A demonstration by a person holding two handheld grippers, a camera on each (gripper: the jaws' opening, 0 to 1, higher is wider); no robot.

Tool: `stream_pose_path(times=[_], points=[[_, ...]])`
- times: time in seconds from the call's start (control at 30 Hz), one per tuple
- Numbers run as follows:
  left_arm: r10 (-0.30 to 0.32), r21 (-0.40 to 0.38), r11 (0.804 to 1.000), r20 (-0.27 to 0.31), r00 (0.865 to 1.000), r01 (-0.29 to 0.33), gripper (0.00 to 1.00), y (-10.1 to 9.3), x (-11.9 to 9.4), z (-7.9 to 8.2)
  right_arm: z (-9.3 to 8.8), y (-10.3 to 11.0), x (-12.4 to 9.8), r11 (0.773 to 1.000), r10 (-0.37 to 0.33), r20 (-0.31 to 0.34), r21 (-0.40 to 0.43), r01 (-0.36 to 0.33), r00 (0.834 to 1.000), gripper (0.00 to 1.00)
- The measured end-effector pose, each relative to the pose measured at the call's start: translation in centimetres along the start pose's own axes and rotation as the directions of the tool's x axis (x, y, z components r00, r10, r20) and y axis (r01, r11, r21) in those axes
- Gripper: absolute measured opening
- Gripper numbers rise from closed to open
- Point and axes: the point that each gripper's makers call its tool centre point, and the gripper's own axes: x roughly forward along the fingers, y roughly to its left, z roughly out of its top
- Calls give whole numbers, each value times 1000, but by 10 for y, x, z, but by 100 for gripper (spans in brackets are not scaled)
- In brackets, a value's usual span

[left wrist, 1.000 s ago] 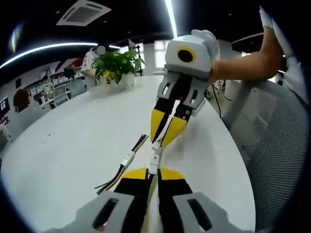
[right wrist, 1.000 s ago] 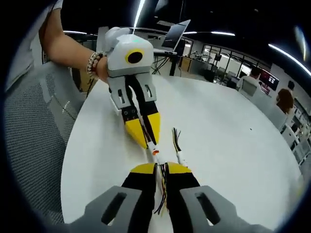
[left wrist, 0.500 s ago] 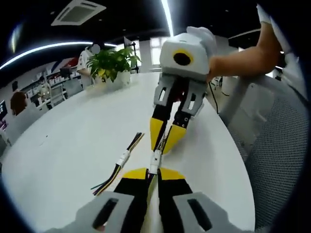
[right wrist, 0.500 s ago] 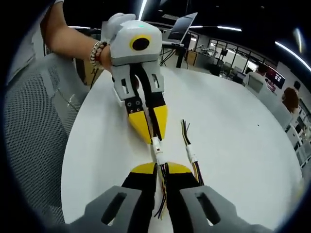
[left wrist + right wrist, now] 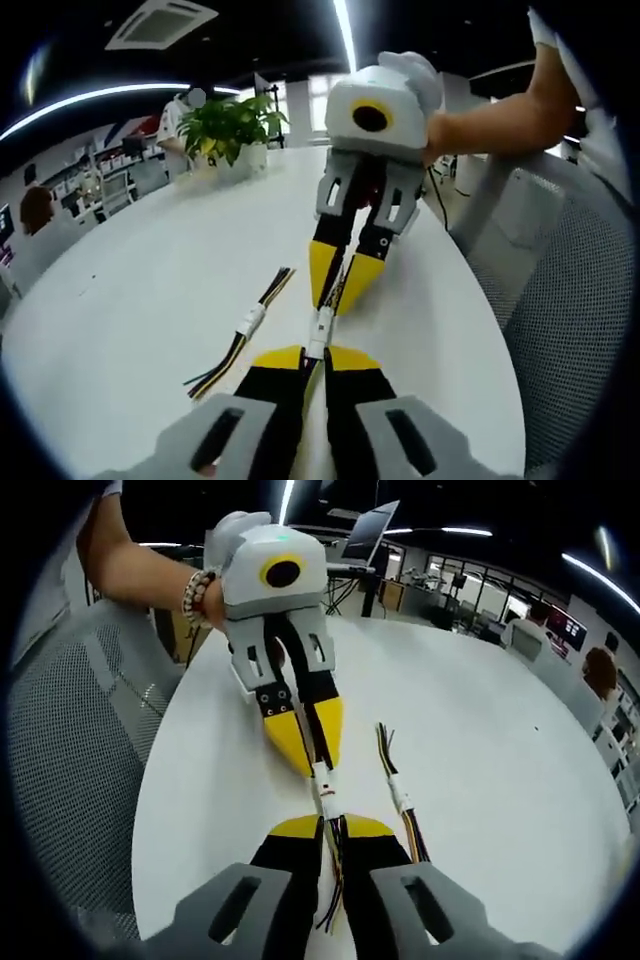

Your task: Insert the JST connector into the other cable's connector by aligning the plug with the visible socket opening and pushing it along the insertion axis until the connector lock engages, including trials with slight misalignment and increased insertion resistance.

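Note:
On the round white table (image 5: 130, 270), my left gripper (image 5: 314, 352) is shut on a thin cable that ends in a white JST connector (image 5: 320, 326). My right gripper (image 5: 331, 304) faces it tip to tip, with the connector in the short gap between them. From the other side, my right gripper (image 5: 332, 823) is shut on a bundle of coloured wires (image 5: 333, 880). Their white connector (image 5: 325, 792) meets the left gripper (image 5: 317, 770). The two white housings touch in line. I cannot tell whether they are latched.
A spare cable (image 5: 243, 328) with its own white connector lies on the table beside the grippers (image 5: 398, 793). A potted plant (image 5: 232, 128) stands at the far edge. A mesh chair (image 5: 575, 300) sits close to the table's rim. The person's forearm (image 5: 500, 120) holds the right gripper.
The two grippers have drawn closer together along the cable line, and the gap between their yellow tips has shrunk. Both stay shut. The spare cable lies where it was.

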Motion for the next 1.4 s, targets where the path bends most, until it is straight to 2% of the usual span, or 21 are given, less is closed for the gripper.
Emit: stream_pose_path(times=[0.2,0.43,0.73,0.87,0.9,1.13,1.4], points=[[-18,32,999,-37,999,19,0,-7,4,-7,-5,4,3,1000,17,-24,-9,-18,1000,4],[-14,29,999,-41,999,16,0,-5,4,-8,-4,5,4,1000,24,-21,5,-23,1000,4],[-33,20,999,-41,999,34,0,-10,6,-10,-10,10,8,999,41,-51,-3,-41,998,4],[-34,26,999,-74,997,36,0,-10,7,-20,-7,11,7,999,45,-35,8,-45,998,4],[-36,9,999,-58,998,37,0,-10,7,-18,-8,11,7,999,44,-38,8,-44,998,4],[-39,-2,999,-46,998,39,0,-10,6,-18,-6,11,7,998,53,-17,34,-52,998,4],[-51,-21,999,-28,998,50,0,-11,7,-19,-9,12,8,998,58,-30,23,-58,998,4]])
